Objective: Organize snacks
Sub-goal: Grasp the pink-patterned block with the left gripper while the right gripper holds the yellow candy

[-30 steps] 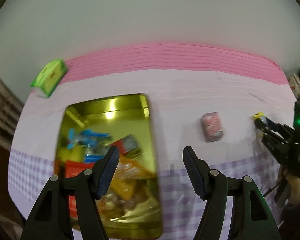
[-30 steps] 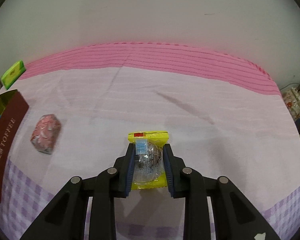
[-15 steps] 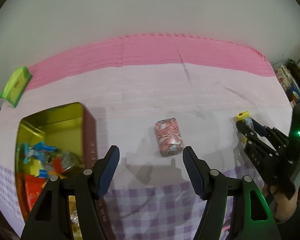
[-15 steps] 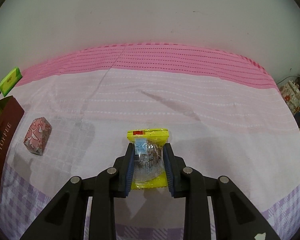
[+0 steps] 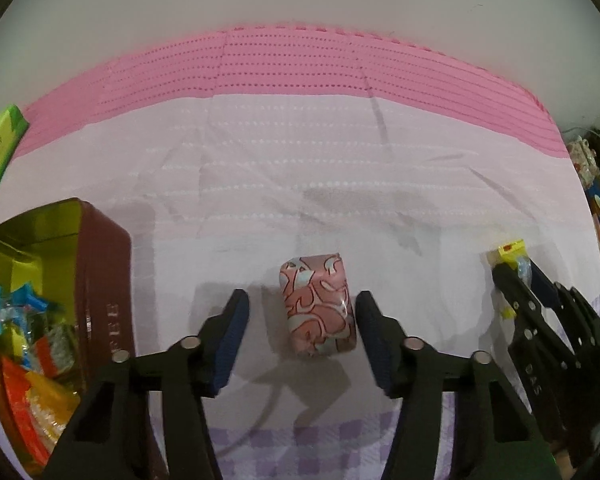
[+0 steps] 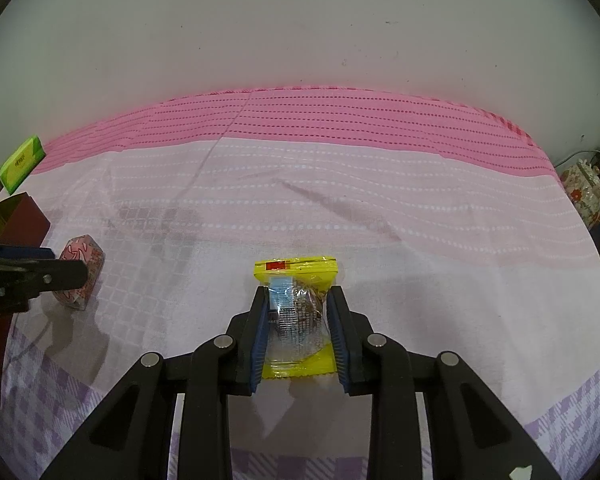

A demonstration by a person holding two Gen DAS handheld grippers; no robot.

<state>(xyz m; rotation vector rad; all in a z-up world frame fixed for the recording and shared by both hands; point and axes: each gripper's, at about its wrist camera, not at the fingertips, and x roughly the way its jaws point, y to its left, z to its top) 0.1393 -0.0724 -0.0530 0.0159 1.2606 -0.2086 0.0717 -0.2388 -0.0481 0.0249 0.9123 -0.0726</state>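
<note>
A pink patterned snack pack point(image 5: 318, 306) lies on the pink-and-white cloth. My left gripper point(image 5: 302, 312) is open and straddles it, the right finger close to its side. The pack also shows at the left of the right wrist view point(image 6: 82, 276), partly behind the left gripper's finger point(image 6: 32, 276). My right gripper point(image 6: 297, 312) is shut on a yellow-edged clear snack packet point(image 6: 296, 316) and holds it just above the cloth; it shows at the right of the left wrist view point(image 5: 512, 258). An open brown tin point(image 5: 100, 280) with a gold inside holds several colourful snacks at the left.
A green box point(image 5: 0, 146) lies at the far left by the pink stripe, also in the right wrist view point(image 6: 22, 164). The wall stands behind the table. Cluttered items point(image 6: 584, 192) sit past the table's right edge. Purple check cloth runs along the front.
My left gripper has swung right from above the tin and come down around the pink pack. My right gripper has kept hold of the yellow packet and barely moved.
</note>
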